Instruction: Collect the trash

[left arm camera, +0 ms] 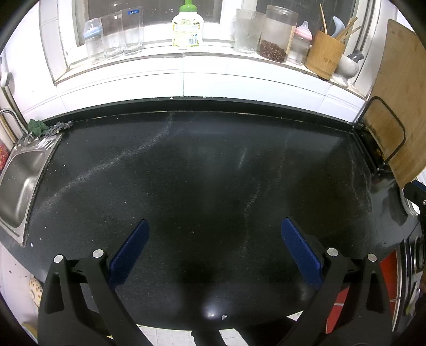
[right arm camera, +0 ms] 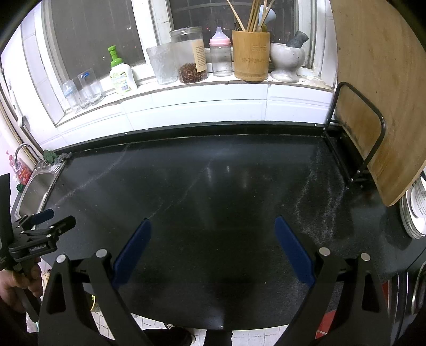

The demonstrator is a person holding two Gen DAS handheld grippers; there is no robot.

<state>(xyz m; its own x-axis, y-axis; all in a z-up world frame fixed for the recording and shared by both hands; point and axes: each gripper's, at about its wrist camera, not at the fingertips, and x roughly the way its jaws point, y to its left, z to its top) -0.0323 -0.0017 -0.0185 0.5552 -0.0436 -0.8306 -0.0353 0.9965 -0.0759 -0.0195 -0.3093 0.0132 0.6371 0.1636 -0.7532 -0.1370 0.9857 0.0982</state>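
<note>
Surface (left arm camera: 202,170): black, finely speckled, streaked with pale grey dusty trails. Left tongs (left arm camera: 214,241) and right tongs (right arm camera: 213,239): black frames, dark blue pads, silver rivets. Sink (left arm camera: 18,181), far left: dull steel grey. Sill bottle (left arm camera: 187,29): white with green cap. Baby bottle (right arm camera: 220,52): pink collar. Utensil holder (right arm camera: 250,56): tan bamboo. Cutting board (right arm camera: 378,87), right: light brown, worn. Wall tiles (left arm camera: 183,79): white.

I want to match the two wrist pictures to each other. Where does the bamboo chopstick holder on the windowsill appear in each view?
Left wrist view: the bamboo chopstick holder stands at the upper right on the windowsill, beside the pink-capped baby bottle.
Right wrist view: the holder stands at the top, just right of centre, between the same bottle and a stone mortar.
Shared landmark: the green-capped bottle.
</note>
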